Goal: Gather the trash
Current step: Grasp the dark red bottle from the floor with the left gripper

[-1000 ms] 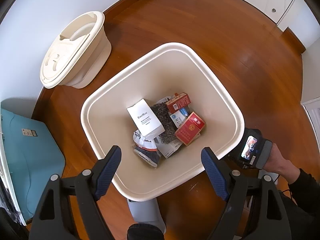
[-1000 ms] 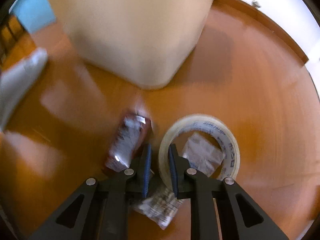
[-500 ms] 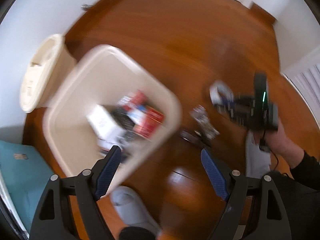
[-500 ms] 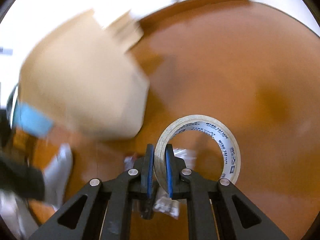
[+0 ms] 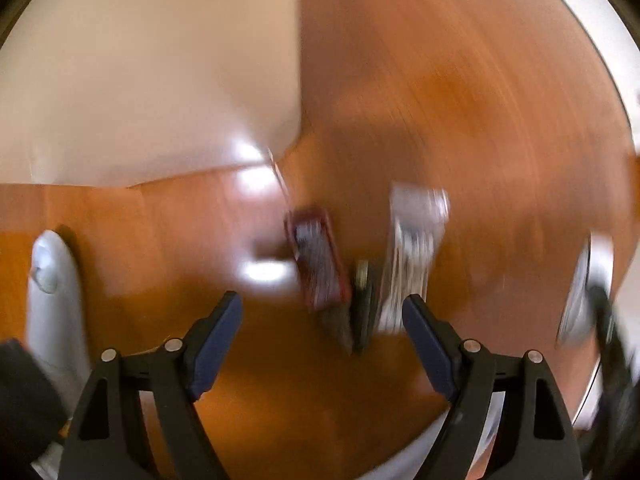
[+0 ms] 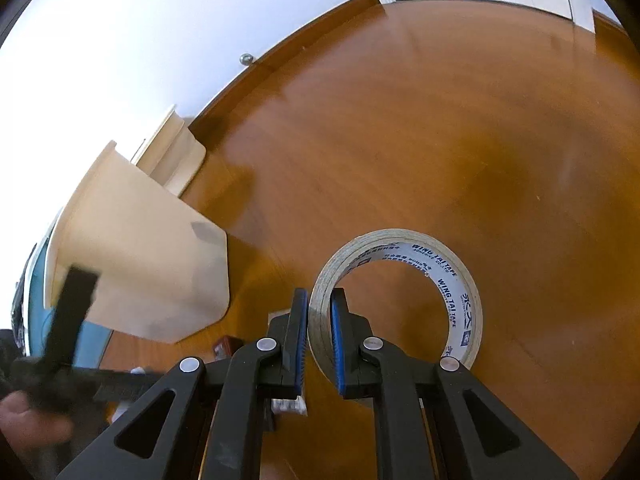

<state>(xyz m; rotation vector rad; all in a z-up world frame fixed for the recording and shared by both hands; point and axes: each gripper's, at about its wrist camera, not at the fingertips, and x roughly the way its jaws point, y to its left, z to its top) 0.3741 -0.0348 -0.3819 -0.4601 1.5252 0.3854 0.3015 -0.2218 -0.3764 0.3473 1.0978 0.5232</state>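
My right gripper (image 6: 319, 312) is shut on the wall of a beige tape roll (image 6: 460, 280), held above the wooden floor. The cream trash bin (image 6: 140, 260) stands to its left. In the blurred left wrist view my left gripper (image 5: 320, 316) is open and points down close over the floor, with nothing between its fingers. Just beyond its fingertips lie a red packet (image 5: 318, 256), a silvery wrapper (image 5: 412, 256) and a small dark piece (image 5: 362, 308). The bin's side (image 5: 160, 80) fills the upper left there. A bit of the red packet (image 6: 224, 348) shows below the right gripper.
The bin's lid (image 6: 176, 152) leans by the white wall behind the bin. A pale slipper (image 5: 52, 280) lies at the left of the floor. A teal object (image 6: 36, 280) sits behind the bin. The hand-held left gripper (image 6: 68, 320) appears blurred at lower left in the right wrist view.
My left gripper came down from above the bin's opening to just over the wrappers on the floor. My right gripper closed fully on the tape roll, lifted it and rolled.
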